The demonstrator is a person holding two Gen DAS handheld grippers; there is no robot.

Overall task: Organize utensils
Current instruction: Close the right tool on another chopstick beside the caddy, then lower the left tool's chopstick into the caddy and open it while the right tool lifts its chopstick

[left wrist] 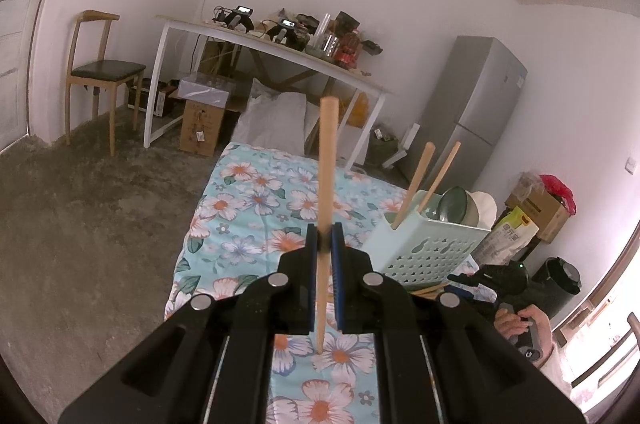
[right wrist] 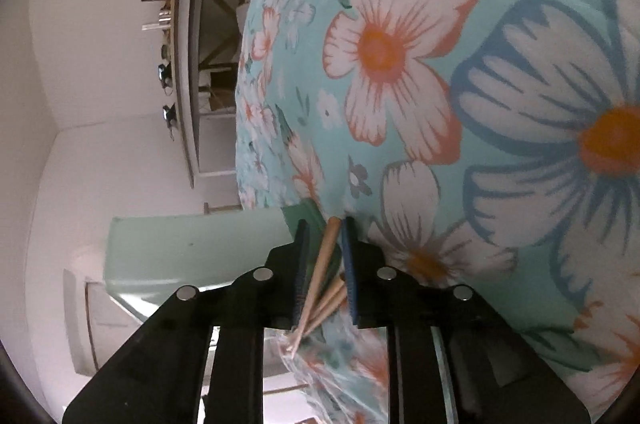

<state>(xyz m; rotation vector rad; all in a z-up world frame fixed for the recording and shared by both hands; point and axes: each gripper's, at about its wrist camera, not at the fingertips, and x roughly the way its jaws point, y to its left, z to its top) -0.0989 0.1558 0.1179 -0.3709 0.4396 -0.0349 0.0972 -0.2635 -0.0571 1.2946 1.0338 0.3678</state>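
In the left wrist view, the left gripper [left wrist: 325, 236] is clamping one wooden chopstick [left wrist: 326, 184] between its blue pads; the jaws are standing very narrow and the stick is pointing almost straight up, with its thin end hanging just above the flowered cloth [left wrist: 248, 224] that is covering the table. To the right of the gripper a pale green basket [left wrist: 424, 248] with small holes in its wall is standing on the cloth, and two more chopsticks [left wrist: 420, 180] are leaning inside it, their thick ends sticking out above the rim. Bowls [left wrist: 460, 208] are lying in the far part of the same basket. At the lower right edge a hand [left wrist: 520, 328] is gripping the handle of the other tool. Behind the cloth, a white desk [left wrist: 280, 44] full of small things, a wooden chair [left wrist: 100, 72] and a grey fridge [left wrist: 476, 104] are standing along the wall. In the right wrist view the picture is rolled on its side. The right gripper [right wrist: 325, 248] is sitting low over the cloth with narrow jaws, and one chopstick is passing slantwise between the pads, close to both of them; I cannot tell whether they are already pressing it. More chopsticks [right wrist: 330, 298] are lying just beneath, near the edge of the cloth.
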